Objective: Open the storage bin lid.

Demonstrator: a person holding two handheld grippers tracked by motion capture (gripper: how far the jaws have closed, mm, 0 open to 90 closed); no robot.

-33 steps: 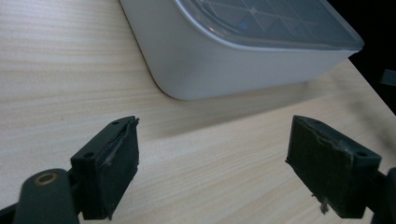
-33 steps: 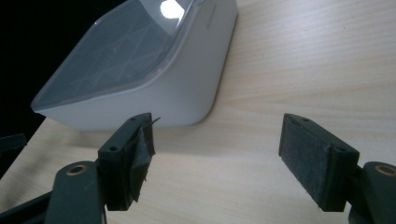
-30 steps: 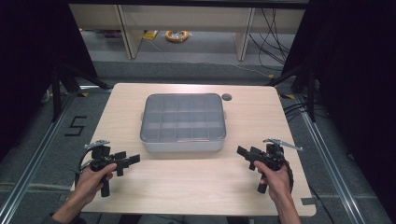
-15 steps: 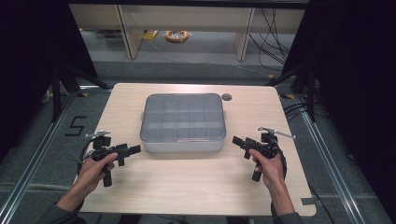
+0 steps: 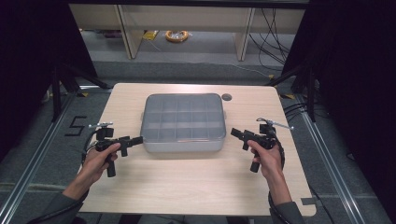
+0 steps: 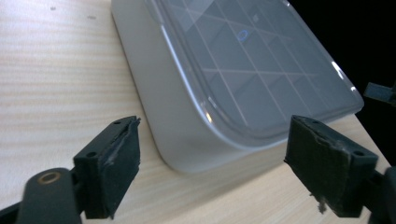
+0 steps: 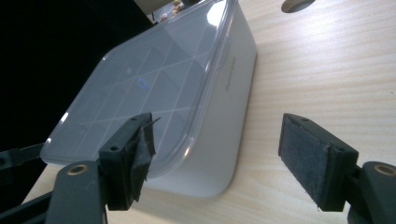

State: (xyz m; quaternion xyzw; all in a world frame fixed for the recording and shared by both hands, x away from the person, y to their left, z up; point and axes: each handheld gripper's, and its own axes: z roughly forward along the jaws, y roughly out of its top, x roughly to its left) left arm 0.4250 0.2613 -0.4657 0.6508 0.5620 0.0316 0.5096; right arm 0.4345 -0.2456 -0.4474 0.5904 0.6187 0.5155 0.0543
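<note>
Both tongs, left and right, gape empty beside a rounded translucent grey plastic box on pale woodgrain table

Divided box at mid-surface, toward the far edge. Left gripper just beside its near-left corner, right gripper just beside its near-right corner. Hole far-right of box.

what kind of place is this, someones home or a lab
Most likely a lab or recording room, not a home: a bare wooden table ringed by black curtains, metal rails on the floor, and loose cables by the shelving behind.
</note>
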